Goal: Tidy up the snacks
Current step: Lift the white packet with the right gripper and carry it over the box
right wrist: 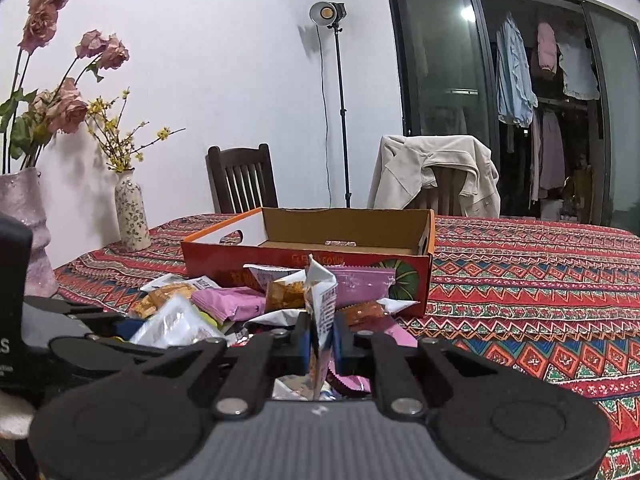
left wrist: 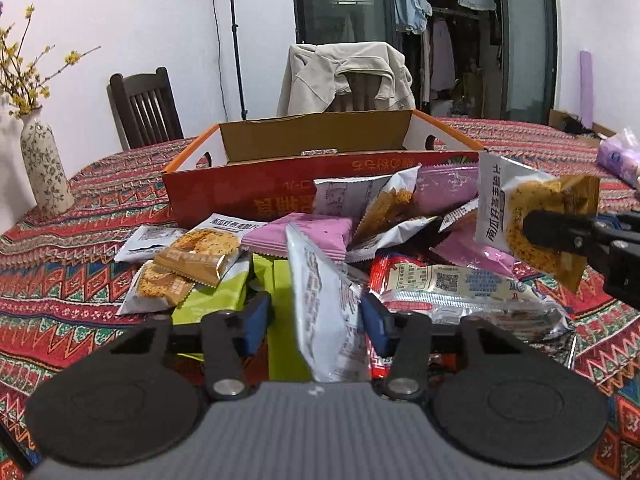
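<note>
Right tool (right wrist: 321, 344) pinching a white-and-gold snack packet (left wrist: 532, 216) – lifted above the snack pile (left wrist: 320, 248), at its right side. Left tool (left wrist: 316, 320) jaws part-spread, a silver-white packet (left wrist: 324, 312) standing between them – contact unclear. Pile sits mid-desk (left wrist: 72, 280), just before the empty red cardboard tray (left wrist: 240, 196).

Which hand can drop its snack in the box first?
The right, probably. The right gripper is already shut on a white cracker packet lifted clear of the pile, near the empty cardboard box. The left gripper has a silvery packet between its fingers, not clearly pinched.
</note>
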